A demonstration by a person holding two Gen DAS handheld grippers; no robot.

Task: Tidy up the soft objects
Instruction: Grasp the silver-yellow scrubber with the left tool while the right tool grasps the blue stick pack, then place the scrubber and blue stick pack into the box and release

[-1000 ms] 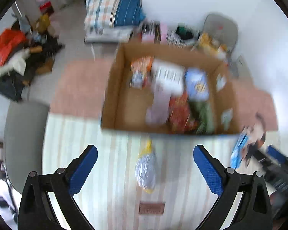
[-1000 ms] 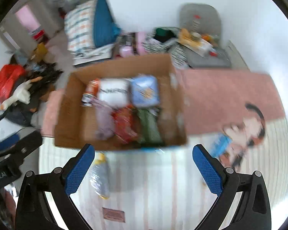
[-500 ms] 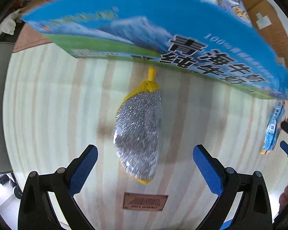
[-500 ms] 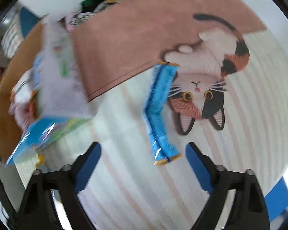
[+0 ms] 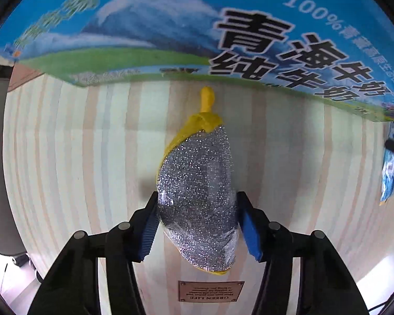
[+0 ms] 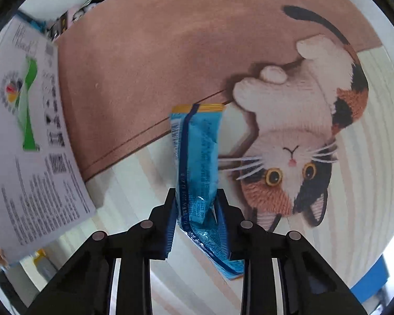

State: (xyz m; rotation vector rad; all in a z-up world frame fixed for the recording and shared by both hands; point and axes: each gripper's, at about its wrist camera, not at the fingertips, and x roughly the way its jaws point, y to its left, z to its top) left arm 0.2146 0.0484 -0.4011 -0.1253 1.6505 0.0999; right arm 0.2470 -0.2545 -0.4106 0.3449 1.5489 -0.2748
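Observation:
In the left wrist view a silver glitter pouch with yellow edging (image 5: 197,189) lies on the striped rug. My left gripper (image 5: 197,225) has its blue pads closed against both sides of the pouch's near end. In the right wrist view a long blue foil packet (image 6: 198,162) lies across the rug's cat picture edge. My right gripper (image 6: 197,223) is shut on the packet's near part. The blue packet also shows at the far right of the left wrist view (image 5: 390,162).
The cardboard box's printed blue wall (image 5: 197,26) fills the top of the left wrist view, close to the pouch tip. Its white printed side (image 6: 31,141) stands left of the right gripper. The rug (image 6: 354,210) has a calico cat picture (image 6: 296,136) and a pink band (image 6: 144,65).
Both grippers dropped from above the box to the rug. The left closed on the glitter pouch and the right closed on the blue packet; both were wide open before.

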